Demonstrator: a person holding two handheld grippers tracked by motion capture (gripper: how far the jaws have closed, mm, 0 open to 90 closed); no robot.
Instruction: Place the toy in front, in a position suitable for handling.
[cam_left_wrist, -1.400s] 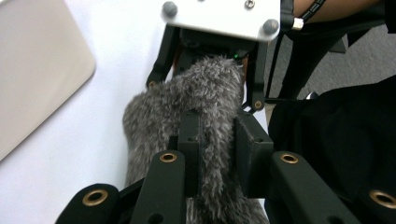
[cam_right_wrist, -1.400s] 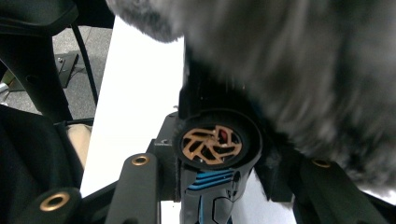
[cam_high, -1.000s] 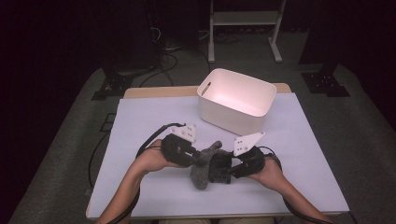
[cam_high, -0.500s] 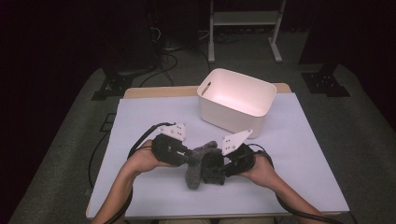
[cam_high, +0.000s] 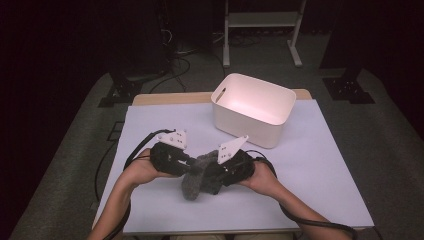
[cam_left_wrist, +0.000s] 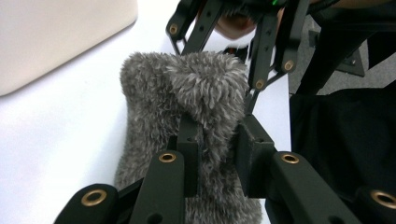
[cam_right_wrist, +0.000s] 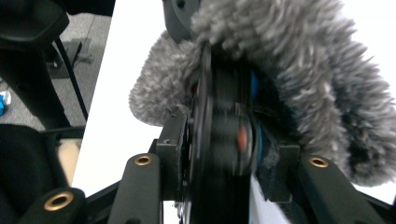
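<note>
A grey fuzzy cover (cam_high: 191, 185) hangs between my two grippers a little above the table, low in the high view. My left gripper (cam_high: 192, 167) is shut on a fold of this fuzzy cover (cam_left_wrist: 187, 88), its pads (cam_left_wrist: 189, 149) pinching the pile. My right gripper (cam_high: 211, 175) faces it from the right. It is shut on a black disc-shaped thing (cam_right_wrist: 219, 116) with blue and red parts, held edge-on between its jaws. The fuzzy cover (cam_right_wrist: 299, 60) drapes over the disc's far side. The right gripper's linkage (cam_left_wrist: 266, 42) rises just behind the cover in the left gripper view.
A white plastic bin (cam_high: 250, 127) stands open at the back of the pale table (cam_high: 325, 165), right of centre. Cables trail from both grippers across the table. Beyond the table are a dark floor and a metal stand's legs (cam_high: 260, 30).
Both hands have drifted left across the table together, carrying the fuzzy cover between them. The grips look unchanged.
</note>
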